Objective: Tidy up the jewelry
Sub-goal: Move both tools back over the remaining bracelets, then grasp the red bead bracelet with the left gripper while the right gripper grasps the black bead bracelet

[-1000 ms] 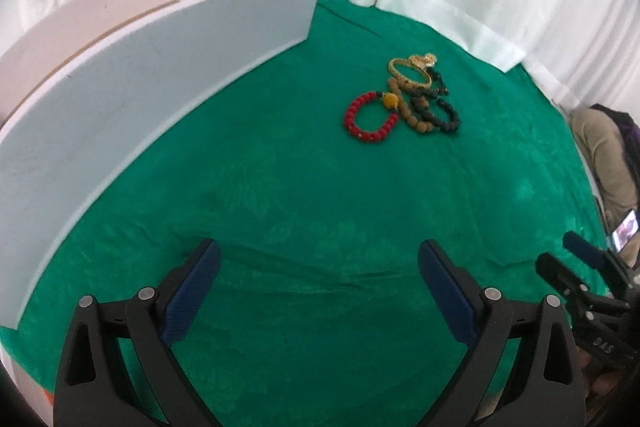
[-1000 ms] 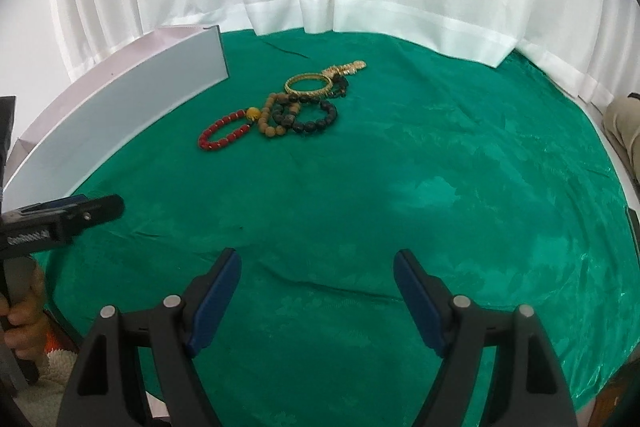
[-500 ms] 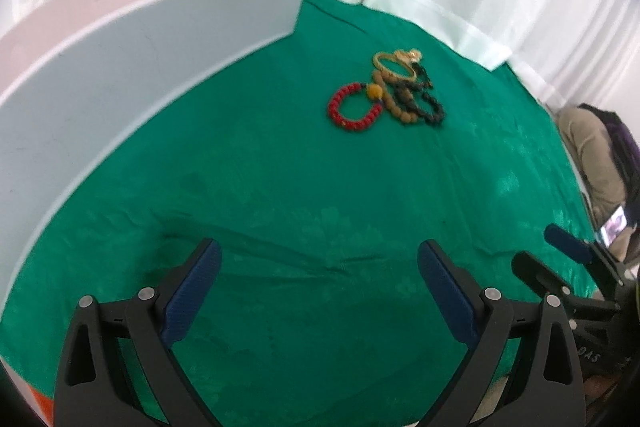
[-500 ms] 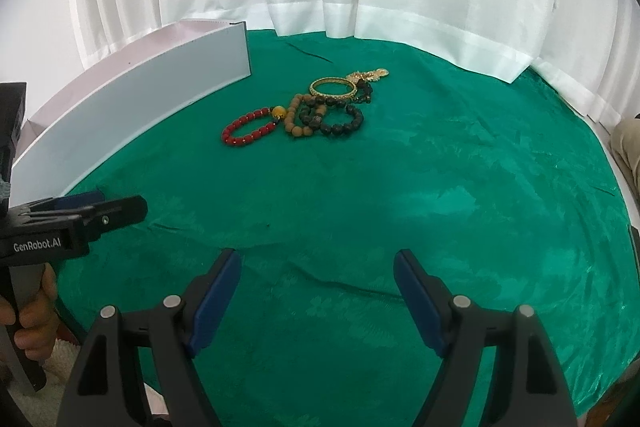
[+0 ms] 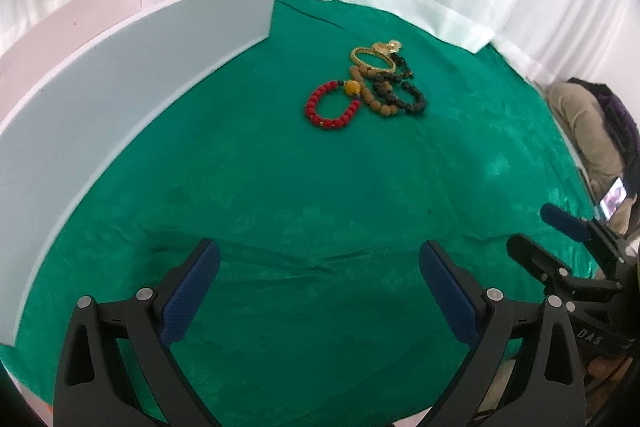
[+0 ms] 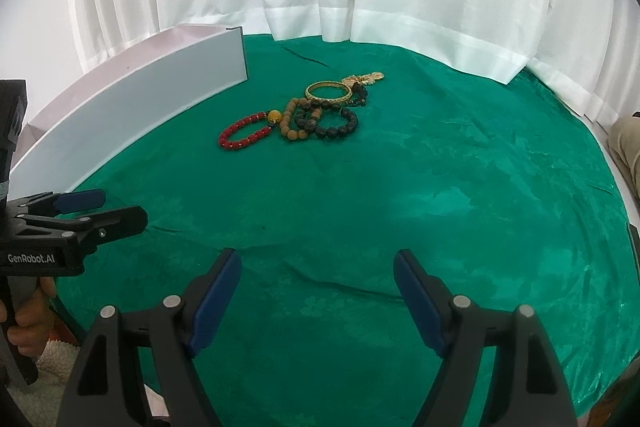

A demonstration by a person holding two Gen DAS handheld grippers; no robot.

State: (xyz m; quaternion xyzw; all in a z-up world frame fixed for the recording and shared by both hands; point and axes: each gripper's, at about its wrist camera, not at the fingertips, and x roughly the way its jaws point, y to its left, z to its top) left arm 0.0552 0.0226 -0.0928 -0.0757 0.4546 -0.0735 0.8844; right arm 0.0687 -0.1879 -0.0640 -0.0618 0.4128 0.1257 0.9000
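Note:
A heap of jewelry lies on the green cloth: a red bead bracelet (image 5: 331, 106) (image 6: 243, 134) with an amber bead, a tan wooden bead bracelet (image 5: 374, 95) (image 6: 297, 119), a dark bead bracelet (image 5: 408, 97) (image 6: 337, 123), a gold bangle (image 5: 373, 59) (image 6: 328, 91) and a gold chain piece (image 6: 365, 79). A long white box (image 5: 132, 75) (image 6: 132, 115) stands at the left. My left gripper (image 5: 319, 287) is open and empty, well short of the heap. My right gripper (image 6: 317, 287) is open and empty, also well short of it.
The green cloth (image 5: 320, 195) (image 6: 440, 179) covers a round table with white curtains behind. The right gripper shows in the left wrist view (image 5: 568, 247); the left gripper, held by a hand, shows in the right wrist view (image 6: 80, 215). A seated person (image 5: 592, 131) is at the right.
Both grippers have shifted a little; the jewelry sits slightly differently in each view. Both stay open and empty. The jewelry and box have not moved.

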